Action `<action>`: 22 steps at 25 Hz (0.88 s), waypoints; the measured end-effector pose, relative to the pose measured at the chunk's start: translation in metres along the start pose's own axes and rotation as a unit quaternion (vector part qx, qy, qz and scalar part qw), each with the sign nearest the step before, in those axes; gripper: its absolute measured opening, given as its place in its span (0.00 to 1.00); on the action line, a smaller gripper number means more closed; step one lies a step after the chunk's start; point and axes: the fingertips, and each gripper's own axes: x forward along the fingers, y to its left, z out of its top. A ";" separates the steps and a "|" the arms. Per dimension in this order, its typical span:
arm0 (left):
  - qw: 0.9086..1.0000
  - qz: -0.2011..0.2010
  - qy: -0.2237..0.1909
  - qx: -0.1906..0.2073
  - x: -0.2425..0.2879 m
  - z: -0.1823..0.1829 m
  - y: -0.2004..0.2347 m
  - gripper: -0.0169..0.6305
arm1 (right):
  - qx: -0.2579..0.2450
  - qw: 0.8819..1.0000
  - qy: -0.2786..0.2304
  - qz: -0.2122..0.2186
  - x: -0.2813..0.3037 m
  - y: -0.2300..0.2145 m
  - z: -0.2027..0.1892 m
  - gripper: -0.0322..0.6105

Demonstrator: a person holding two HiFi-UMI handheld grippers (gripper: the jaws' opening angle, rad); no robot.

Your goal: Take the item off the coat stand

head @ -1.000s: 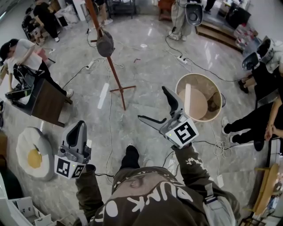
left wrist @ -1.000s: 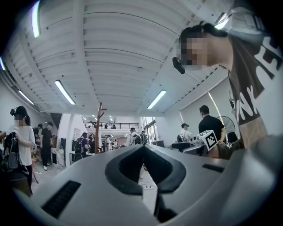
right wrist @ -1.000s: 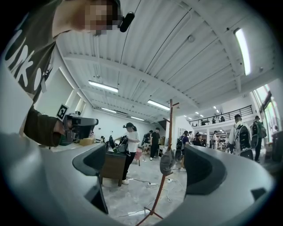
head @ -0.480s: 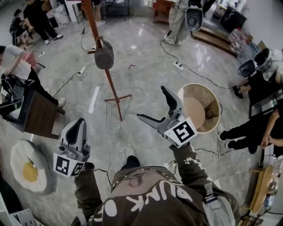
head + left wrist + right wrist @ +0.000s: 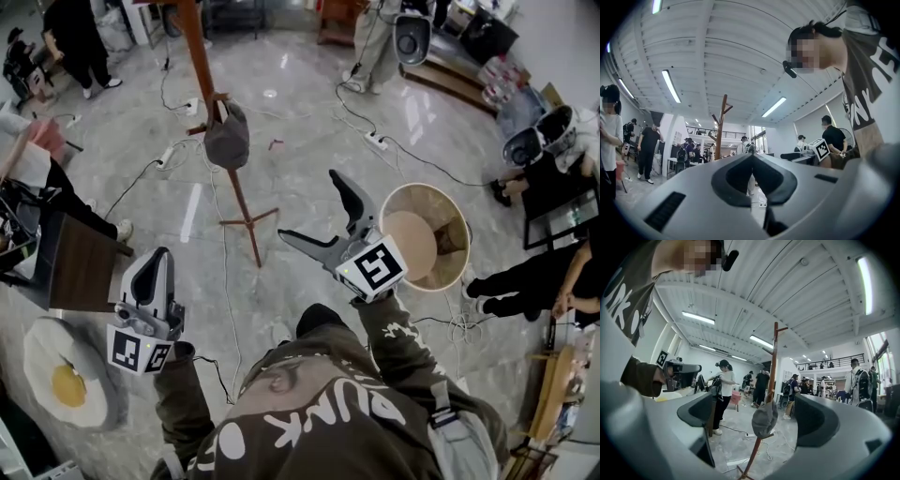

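A grey cap [image 5: 228,139] hangs on a peg of the wooden coat stand [image 5: 203,70] on the marble floor ahead of me. My right gripper [image 5: 307,206] is open and empty, its jaws spread wide, and it sits right of the stand and short of it. In the right gripper view the cap [image 5: 764,419] hangs on the stand [image 5: 773,366] between the open jaws of the gripper [image 5: 757,422], still some way off. My left gripper [image 5: 155,261] is shut and empty, low at my left. In its own view the gripper [image 5: 752,174] points towards the stand [image 5: 721,126] far off.
A round tan tub [image 5: 453,204] stands on the floor to the right. At the left are a dark table [image 5: 80,267] and a fried-egg cushion [image 5: 61,375]. Cables [image 5: 225,281] and a power strip [image 5: 375,141] cross the floor. People stand around the edges.
The stand and cap have come nearer in the head view. My right gripper has shifted left towards the stand, still open. The left gripper stays shut and low.
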 end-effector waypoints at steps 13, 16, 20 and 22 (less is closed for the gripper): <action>0.998 0.052 0.017 0.007 0.087 -0.047 0.096 0.03 | 0.016 0.998 0.035 0.039 0.152 -0.085 -0.075 0.88; 0.998 0.056 0.028 0.009 0.115 -0.053 0.114 0.03 | 0.018 0.997 0.043 0.062 0.196 -0.098 -0.095 0.88; 0.997 0.061 0.041 0.009 0.141 -0.063 0.131 0.03 | 0.016 0.994 0.065 0.085 0.242 -0.100 -0.125 0.89; 0.997 0.063 0.048 0.007 0.150 -0.070 0.139 0.03 | 0.014 0.993 0.078 0.092 0.261 -0.100 -0.140 0.89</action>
